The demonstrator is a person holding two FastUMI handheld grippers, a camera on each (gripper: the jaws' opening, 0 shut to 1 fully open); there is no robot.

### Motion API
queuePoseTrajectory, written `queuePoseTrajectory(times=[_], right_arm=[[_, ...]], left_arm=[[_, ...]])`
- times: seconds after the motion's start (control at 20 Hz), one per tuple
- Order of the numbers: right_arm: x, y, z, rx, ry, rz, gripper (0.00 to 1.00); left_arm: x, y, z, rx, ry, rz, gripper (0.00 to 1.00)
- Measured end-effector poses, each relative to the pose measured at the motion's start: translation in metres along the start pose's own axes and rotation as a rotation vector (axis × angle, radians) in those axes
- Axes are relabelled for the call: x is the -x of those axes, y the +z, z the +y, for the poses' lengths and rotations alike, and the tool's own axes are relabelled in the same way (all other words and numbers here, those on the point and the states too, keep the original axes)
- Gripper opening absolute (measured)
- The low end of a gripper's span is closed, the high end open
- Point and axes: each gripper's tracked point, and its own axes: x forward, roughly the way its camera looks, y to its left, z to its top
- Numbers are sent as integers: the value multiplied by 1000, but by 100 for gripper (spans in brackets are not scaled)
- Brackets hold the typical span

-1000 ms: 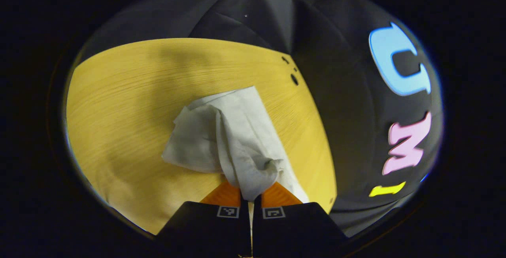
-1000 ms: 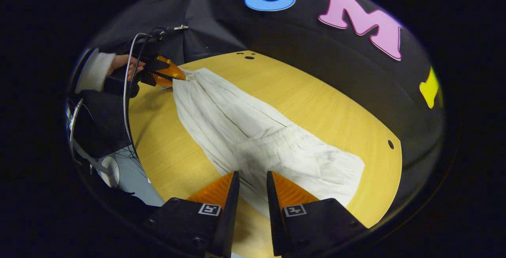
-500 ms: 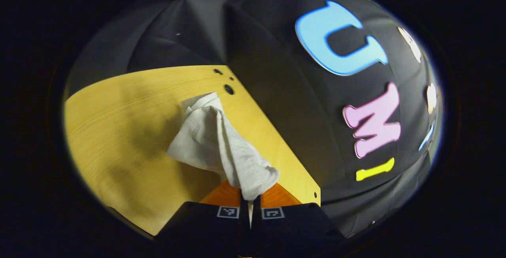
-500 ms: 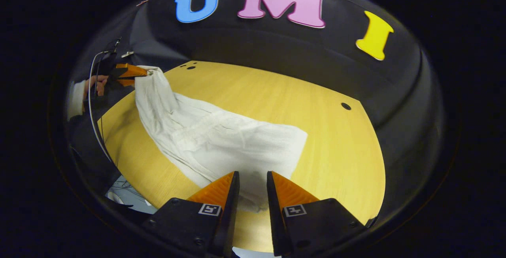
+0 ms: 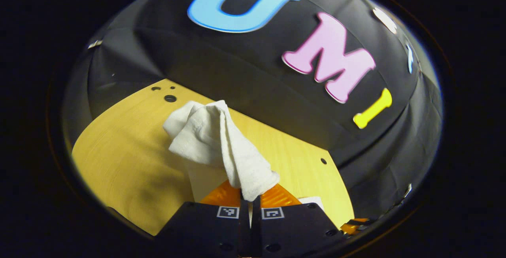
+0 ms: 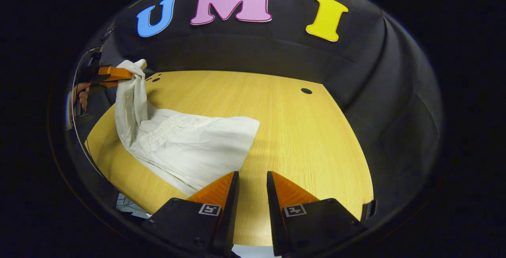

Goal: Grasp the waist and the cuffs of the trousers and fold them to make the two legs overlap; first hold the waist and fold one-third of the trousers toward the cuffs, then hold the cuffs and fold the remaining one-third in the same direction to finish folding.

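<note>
White trousers (image 6: 189,147) lie on the yellow wooden table (image 6: 300,139), their wide folded part flat and one narrow end pulled up off the surface. My left gripper (image 6: 122,73), held by a hand (image 6: 81,96), is shut on that raised end at the far left of the right gripper view. In the left gripper view the cuff cloth (image 5: 209,139) bunches up from between my left gripper (image 5: 250,194) and its closed fingers. My right gripper (image 6: 253,176) hovers open over bare table just right of the trousers' near edge, nothing between its fingers.
Small round holes (image 6: 306,91) mark the tabletop near its far edge, and more holes (image 5: 170,98) sit at the far left corner. Black cloth walls close the table on the back and right. The table's near edge (image 6: 253,242) runs just below my right gripper.
My left gripper has lifted the cuff end higher and swung round toward the back wall. My right gripper has moved off the trousers to the right, staying open.
</note>
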Motion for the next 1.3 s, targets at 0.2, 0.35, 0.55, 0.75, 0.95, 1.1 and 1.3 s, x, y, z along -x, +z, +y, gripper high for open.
queuePoseTrajectory(times=[0.2,0.35,0.55,0.75,0.95,1.1,1.3], right_arm=[[8,-8,-31,-35,-57,5,42],[15,-16,-55,-80,-107,9,42],[22,-26,-82,-134,-164,24,42],[25,-34,-96,-197,-195,36,42],[26,-37,-103,-227,-211,38,43],[28,-36,-103,-231,-212,35,42],[32,-33,-98,-232,-208,26,43]], left_arm=[[-21,-48,-62,-255,-56,85,6],[-28,-91,-102,-375,-137,163,6],[-46,-136,-125,-602,-186,248,6],[-49,-176,-133,-867,-200,276,6],[-54,-220,-125,-1113,-218,302,13],[-44,-236,-129,-1204,-256,291,43],[-36,-229,-137,-1127,-266,263,65]])
